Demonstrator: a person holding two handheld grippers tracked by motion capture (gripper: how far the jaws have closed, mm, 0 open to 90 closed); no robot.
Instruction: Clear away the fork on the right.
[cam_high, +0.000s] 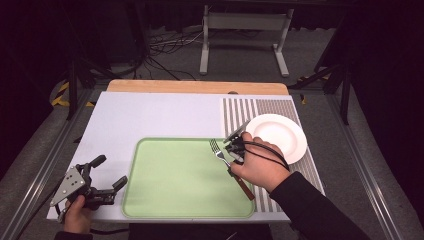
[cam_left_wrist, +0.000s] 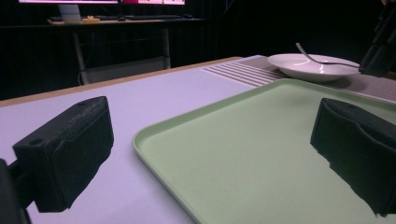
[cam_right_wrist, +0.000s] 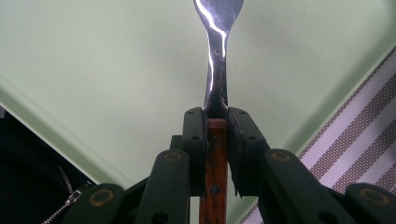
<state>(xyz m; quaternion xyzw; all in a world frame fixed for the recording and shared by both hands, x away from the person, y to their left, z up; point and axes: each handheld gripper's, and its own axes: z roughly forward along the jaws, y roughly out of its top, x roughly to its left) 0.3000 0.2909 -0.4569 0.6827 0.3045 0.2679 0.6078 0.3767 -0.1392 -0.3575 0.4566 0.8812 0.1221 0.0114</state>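
Right claw (cam_right_wrist: 216, 116) clamped on fork (cam_right_wrist: 217, 60) at the handle top, over tray (cam_right_wrist: 93, 60).

Jaws nearly closed, pads pinching the wooden handle just below the metal neck; tines point away from the claw, over the tray's right part, handle trailing back under the hand (cam_high: 260, 167). In the high view the fork (cam_high: 219, 151) hangs above the tray (cam_high: 165, 200), plate (cam_high: 280, 137) just beyond the claw on the striped mat (cam_high: 235, 112). Left claw (cam_high: 102, 179) well apart at the tray's far corner, jaws wide, nothing between them. Risks, as I judge: grip sits on a narrow, smooth handle, so the fork may swivel or slip if tilted; letting go from height could bounce it off the tray's rim onto the mat.
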